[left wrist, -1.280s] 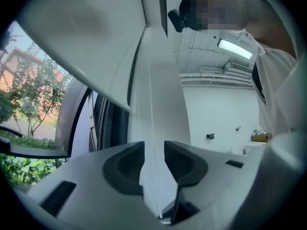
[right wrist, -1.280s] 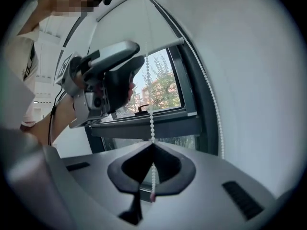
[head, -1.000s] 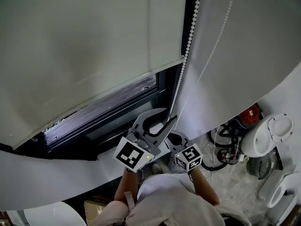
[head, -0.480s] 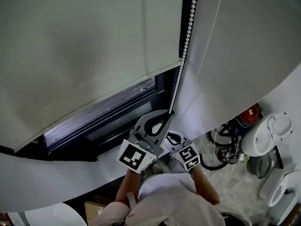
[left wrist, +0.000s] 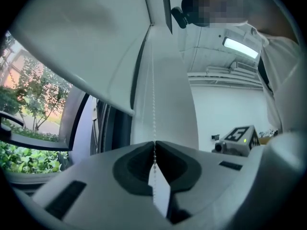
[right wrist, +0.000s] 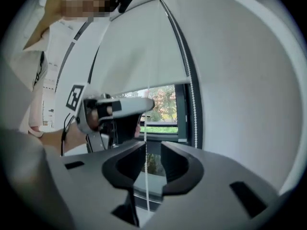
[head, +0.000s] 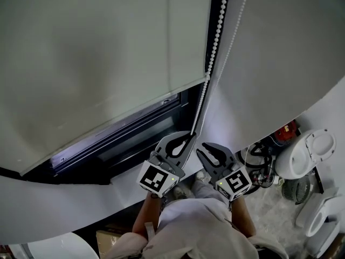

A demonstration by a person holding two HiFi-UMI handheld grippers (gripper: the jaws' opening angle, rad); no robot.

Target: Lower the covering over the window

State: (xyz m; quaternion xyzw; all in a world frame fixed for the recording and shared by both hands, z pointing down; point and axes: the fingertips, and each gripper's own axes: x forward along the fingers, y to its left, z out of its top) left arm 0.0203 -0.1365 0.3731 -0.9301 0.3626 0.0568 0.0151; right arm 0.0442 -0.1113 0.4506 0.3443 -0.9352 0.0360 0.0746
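Currently mid-pull: L gripper point(head: 190, 137) clamped on bead chain point(head: 215, 42) at window point(head: 135, 129) right edge, R gripper point(head: 205, 148) jaws just opened wide, chain loose between; roller blind point(head: 97, 63) partway down, so R prob regrips higher next

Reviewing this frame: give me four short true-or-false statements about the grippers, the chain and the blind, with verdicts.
1. The left gripper is clamped on the bead chain. True.
2. The right gripper is shut on the chain. False: the right gripper's jaws have just been opening and stand apart, with a strand of chain hanging loose between them.
3. The blind covers the whole window. False: the window shows below the blind's lower edge.
4. Trees show outside. True.
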